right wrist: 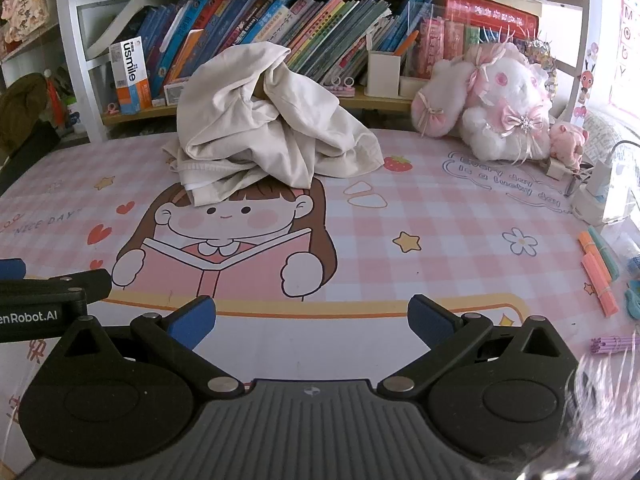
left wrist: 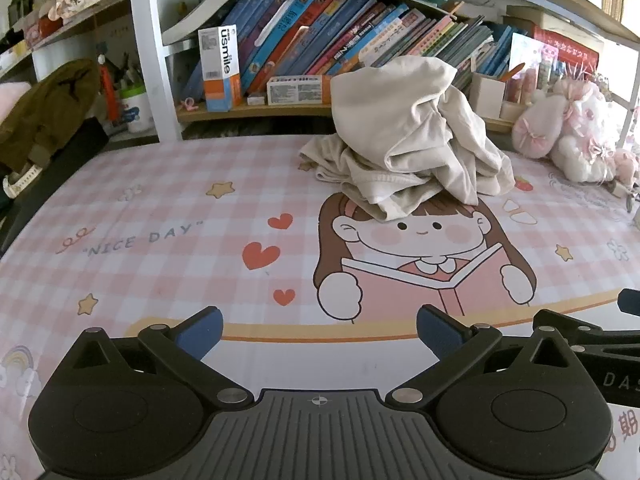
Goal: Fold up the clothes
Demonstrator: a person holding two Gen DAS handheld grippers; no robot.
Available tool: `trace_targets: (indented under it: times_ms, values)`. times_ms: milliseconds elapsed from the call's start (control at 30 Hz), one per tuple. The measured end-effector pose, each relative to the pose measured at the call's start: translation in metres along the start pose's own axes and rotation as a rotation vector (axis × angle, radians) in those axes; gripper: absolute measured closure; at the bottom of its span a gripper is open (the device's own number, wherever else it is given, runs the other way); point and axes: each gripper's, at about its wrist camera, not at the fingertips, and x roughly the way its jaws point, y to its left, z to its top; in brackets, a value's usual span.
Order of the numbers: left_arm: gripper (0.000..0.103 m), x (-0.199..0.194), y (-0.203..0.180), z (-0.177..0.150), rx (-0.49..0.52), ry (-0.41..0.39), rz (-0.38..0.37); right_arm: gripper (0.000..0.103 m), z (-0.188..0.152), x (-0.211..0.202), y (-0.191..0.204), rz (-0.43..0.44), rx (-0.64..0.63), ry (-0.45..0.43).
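A cream garment (left wrist: 408, 140) (right wrist: 260, 124) lies crumpled in a tall heap at the far side of the pink checked desk mat (left wrist: 180, 216) (right wrist: 440, 232), over the top of the printed cartoon girl. My left gripper (left wrist: 320, 332) stands open near the front edge, well short of the heap, with nothing between its blue pads. My right gripper (right wrist: 312, 320) is open too, beside the left one and just as far from the cloth. Each gripper's black body shows at the edge of the other's view.
A bookshelf (left wrist: 320, 36) full of books runs behind the mat. A white and pink plush toy (right wrist: 500, 108) sits at the back right. Pens and pink sticks (right wrist: 600, 276) and a white charger (right wrist: 604, 188) lie on the right. An olive garment (left wrist: 44, 108) is at the left.
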Motion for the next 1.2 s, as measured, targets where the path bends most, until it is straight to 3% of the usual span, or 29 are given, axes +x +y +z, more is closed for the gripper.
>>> trace_targets:
  times_ms: [1200]
  values:
    - [0.000,-0.0002,0.0001,-0.0008,-0.006,0.004,-0.014,0.000,-0.0005,0.0022,-0.0001,0.004,0.005,0.010]
